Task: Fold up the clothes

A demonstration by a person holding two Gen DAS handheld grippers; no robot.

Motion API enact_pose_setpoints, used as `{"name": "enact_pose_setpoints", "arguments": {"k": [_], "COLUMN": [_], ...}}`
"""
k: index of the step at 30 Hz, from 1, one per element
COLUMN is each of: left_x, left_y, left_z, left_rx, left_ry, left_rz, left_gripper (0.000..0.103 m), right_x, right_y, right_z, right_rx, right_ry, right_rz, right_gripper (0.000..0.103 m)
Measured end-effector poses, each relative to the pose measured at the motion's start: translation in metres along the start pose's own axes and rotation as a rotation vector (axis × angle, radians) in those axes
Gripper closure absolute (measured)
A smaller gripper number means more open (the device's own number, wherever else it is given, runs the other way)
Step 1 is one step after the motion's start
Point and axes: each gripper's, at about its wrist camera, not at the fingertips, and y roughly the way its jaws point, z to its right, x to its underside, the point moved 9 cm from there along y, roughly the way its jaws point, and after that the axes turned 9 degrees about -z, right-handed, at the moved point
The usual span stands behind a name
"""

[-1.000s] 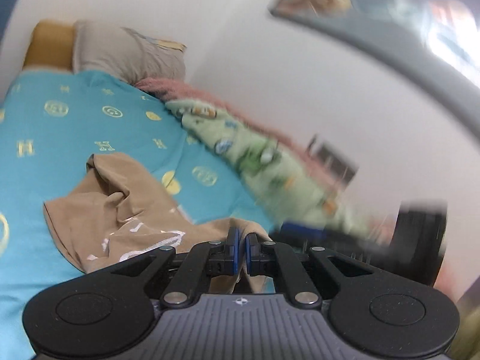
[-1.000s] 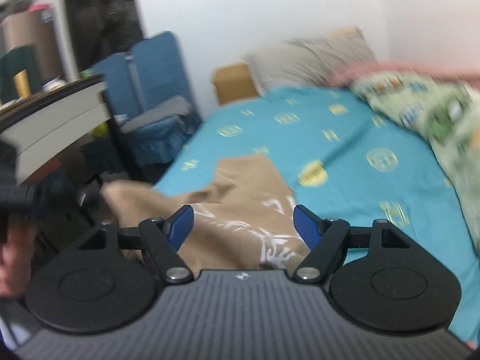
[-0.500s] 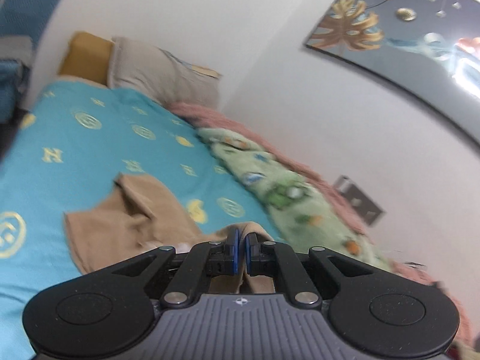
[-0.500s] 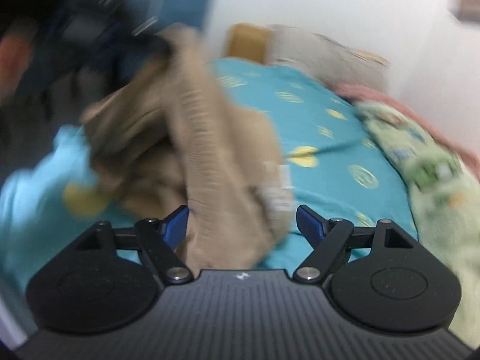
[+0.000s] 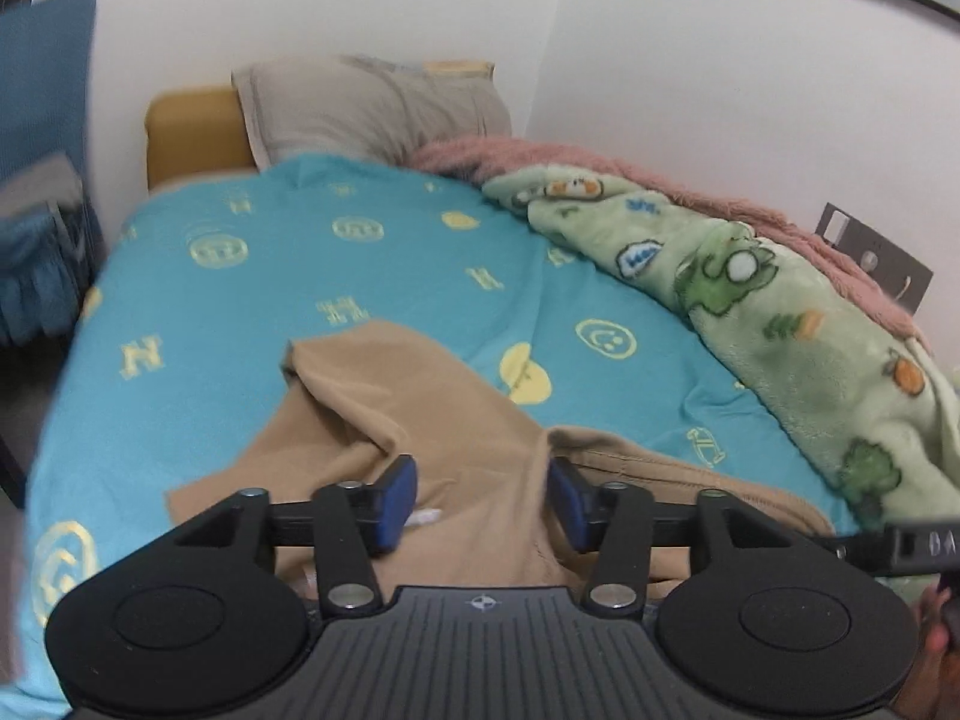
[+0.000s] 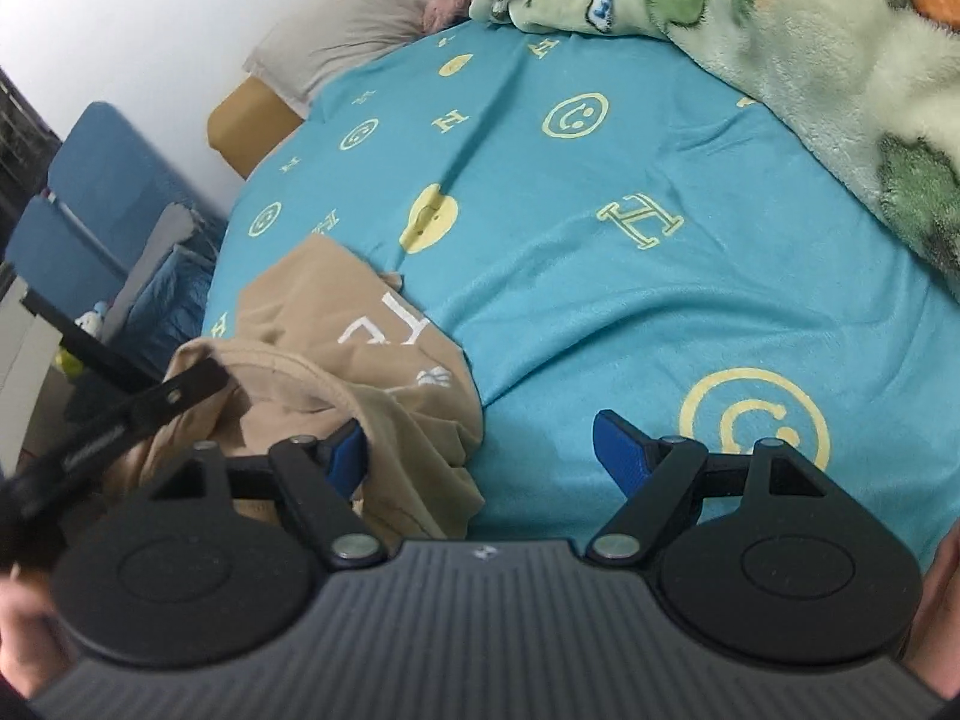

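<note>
Across the bed, a turquoise sheet printed with yellow smiley faces and letters (image 5: 252,300) covers the mattress, with a green fleece blanket patterned with cartoon frogs (image 5: 774,324) heaped along the wall side and a grey pillow (image 5: 372,105) at the head. Near the foot lies a crumpled tan sweatshirt with white lettering (image 5: 456,420), rumpled into folds, its printed side showing in the right wrist view (image 6: 360,360). The left gripper (image 5: 483,501) hovers over the sweatshirt with its blue-padded jaws apart, cloth beneath them but not pinched. The right gripper (image 6: 480,456) is spread wide; its left pad seems to touch a fold of the sweatshirt, though the contact is hard to judge, and its right pad sits over bare sheet
</note>
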Motion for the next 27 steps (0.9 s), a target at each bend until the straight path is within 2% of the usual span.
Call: {"name": "enact_pose_setpoints", "arguments": {"k": [3,7,11,14,16,18,22,25,27], "left_x": [-0.002,0.005,0.008,0.005,0.001,-0.001,0.009,0.017,0.015], "left_y": [-0.031,-0.065,-0.082,-0.078,-0.065,-0.041,-0.003,0.024,0.013], "left_z": [0.006,0.038,0.055,0.047,0.034,0.013,-0.004,-0.016,-0.012], "left_rx": [-0.064,-0.18,-0.177,-0.152,-0.139,-0.126,-0.122,-0.12,-0.136], "left_ry": [0.058,0.239,0.259,0.197,0.133,0.018,-0.022,-0.045,0.003], "left_rz": [0.063,0.131,0.173,0.171,0.136,0.071,-0.072,-0.179,-0.143], "left_gripper": [0.043,0.043,0.043,0.043,0.043,0.043,0.042,0.027,0.017], "right_x": [-0.003,-0.004,-0.003,-0.002,0.0,0.002,0.006,0.009,0.011], "right_y": [0.001,0.001,0.005,0.006,0.007,0.009,0.011,0.013,0.014], "right_z": [-0.003,-0.004,-0.002,-0.002,-0.003,-0.004,-0.007,-0.009,-0.01], "right_rx": [-0.002,0.009,0.011,0.01,0.012,0.014,0.018,0.021,0.023], "right_ry": [-0.01,-0.02,-0.009,-0.01,-0.017,-0.024,-0.038,-0.049,-0.056], "right_rz": [0.018,0.026,0.007,-0.001,-0.008,-0.016,-0.03,-0.041,-0.048], "right_gripper": [0.023,0.023,0.023,0.023,0.023,0.023,0.023,0.023,0.023]}}
